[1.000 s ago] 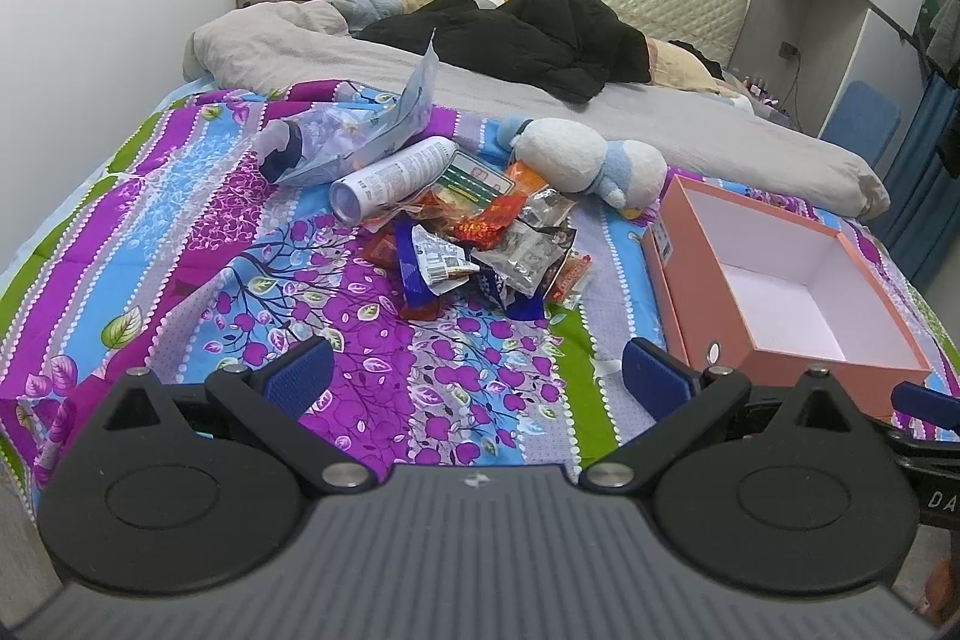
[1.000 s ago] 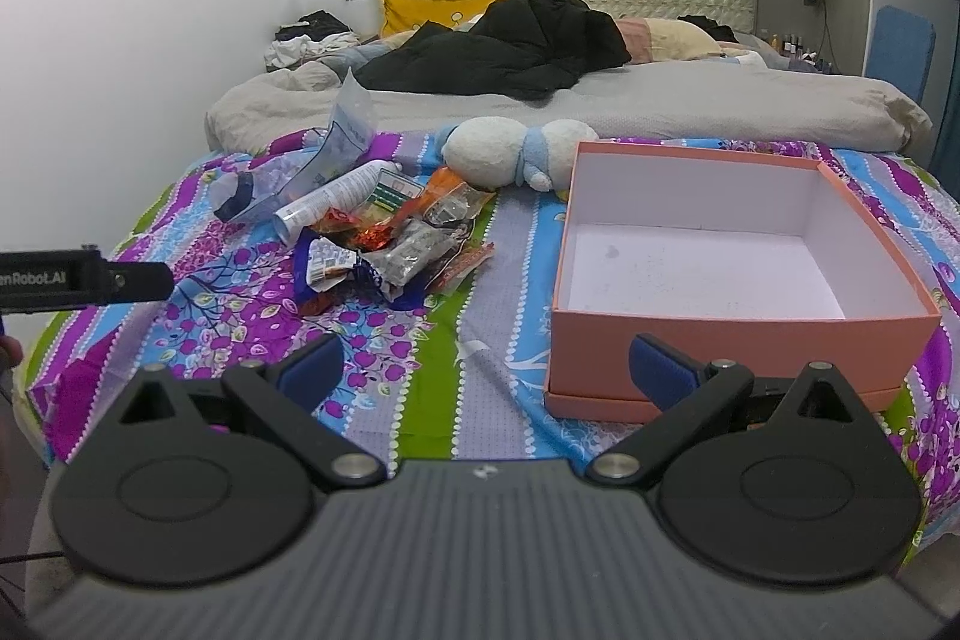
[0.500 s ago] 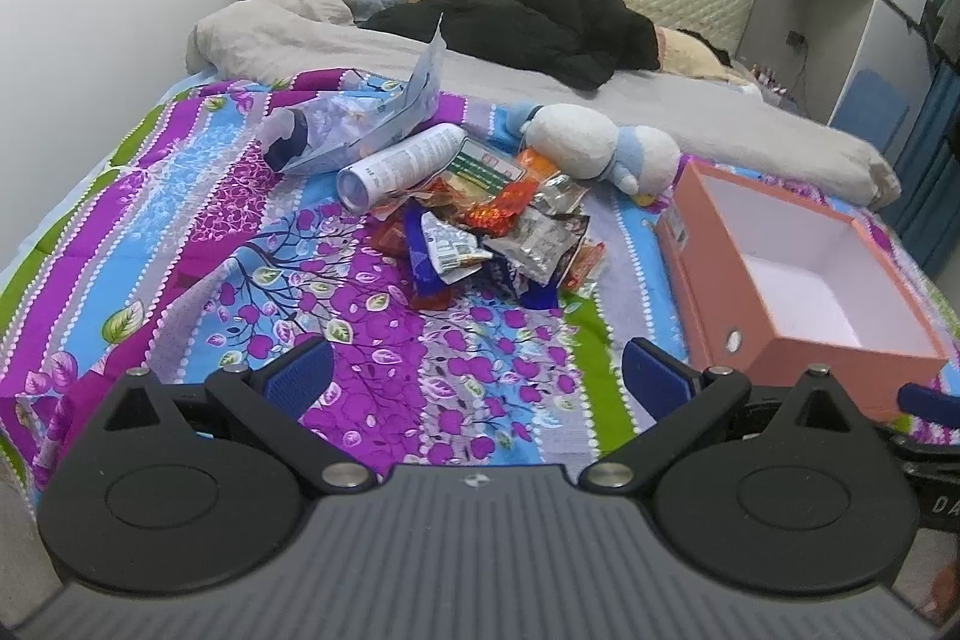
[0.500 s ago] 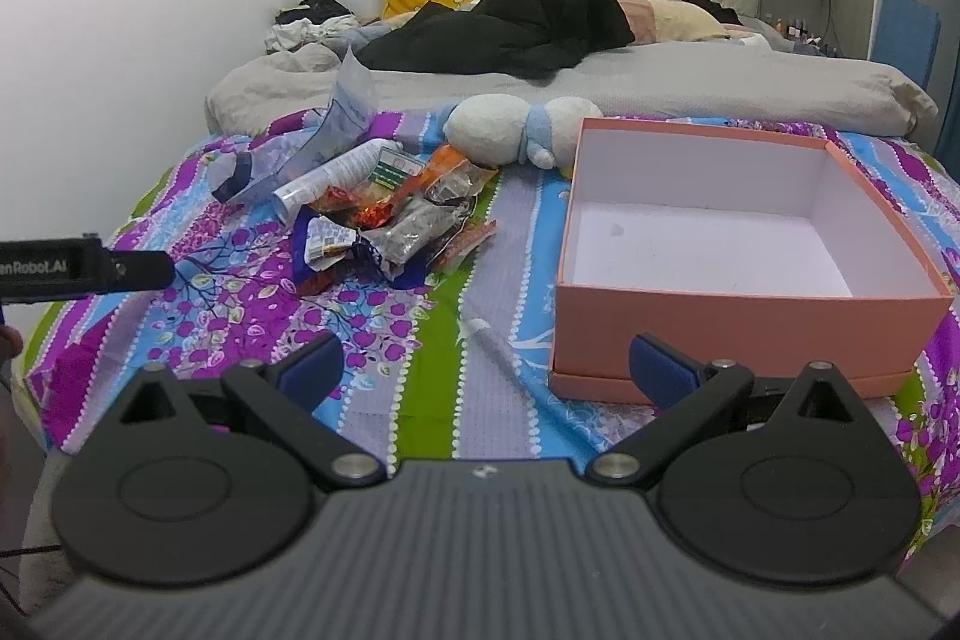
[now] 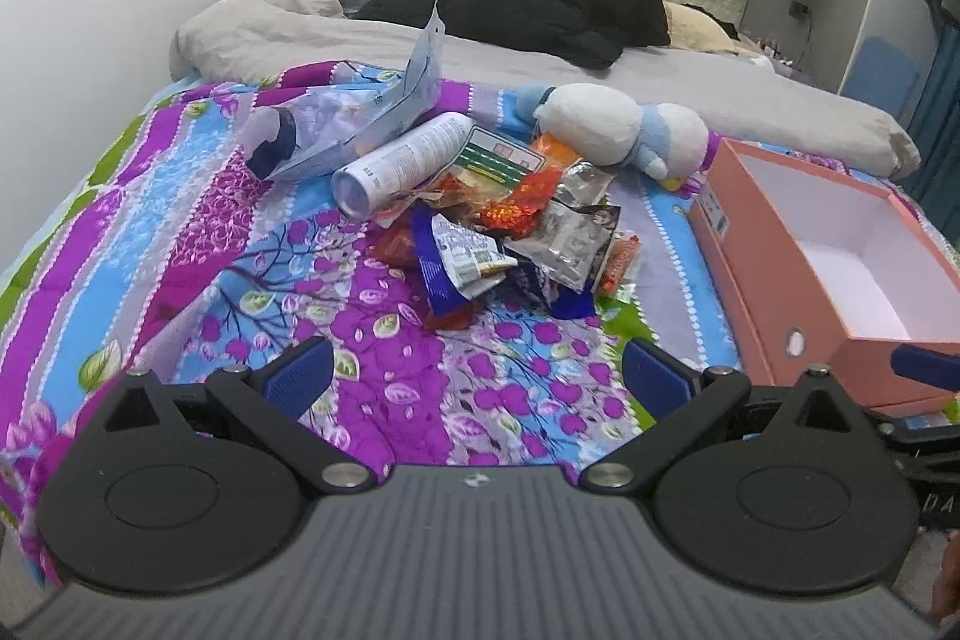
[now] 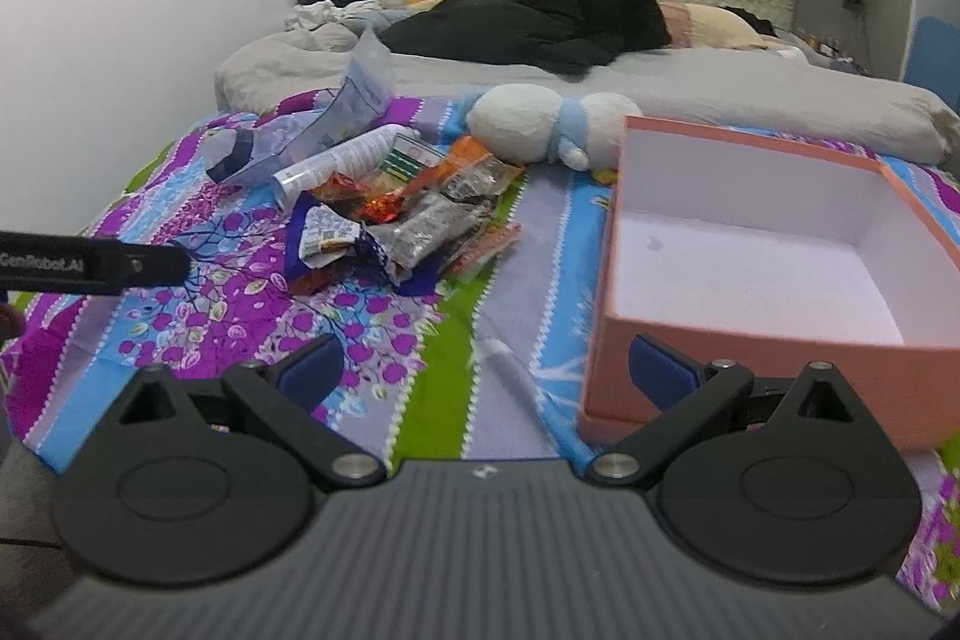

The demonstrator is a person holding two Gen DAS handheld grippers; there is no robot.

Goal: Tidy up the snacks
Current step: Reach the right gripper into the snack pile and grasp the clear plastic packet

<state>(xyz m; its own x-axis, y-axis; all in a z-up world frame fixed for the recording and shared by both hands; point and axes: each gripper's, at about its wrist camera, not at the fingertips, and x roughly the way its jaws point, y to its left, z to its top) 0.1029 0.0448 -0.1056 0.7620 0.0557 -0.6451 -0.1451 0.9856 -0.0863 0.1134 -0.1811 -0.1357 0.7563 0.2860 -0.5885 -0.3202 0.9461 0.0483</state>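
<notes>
Holding both tools low over the near end of the bed, we see the left gripper [image 5: 477, 379] with its jaws spread wide and nothing between them but the floral bedspread [image 5: 198, 244], and the right gripper [image 6: 486, 370] just as wide and just as empty. The snack pile [image 5: 510, 232] lies in the middle of the spread — crumpled foil packets, a blue wrapper and an orange one heaped together, with a white tube [image 5: 402, 163] and a clear plastic bag [image 5: 354, 127] touching its far side. A plush toy [image 5: 624, 127] rests beyond the pile, near the far corner of the pink box [image 5: 774, 280]. The left view shows the box side-on, with a label on its short end and a round hole in its long wall. The right view looks straight into the box [image 6: 744, 340], open, its white inside bare, its near wall just ahead of the right finger. That view also shows a thin white stick [image 6: 507, 361] lying on the bedspread between pile and box, and the tip of the left gripper entering at the left edge. A strip of bare bedspread separates pile and box, and more lies open in front of both grippers.
</notes>
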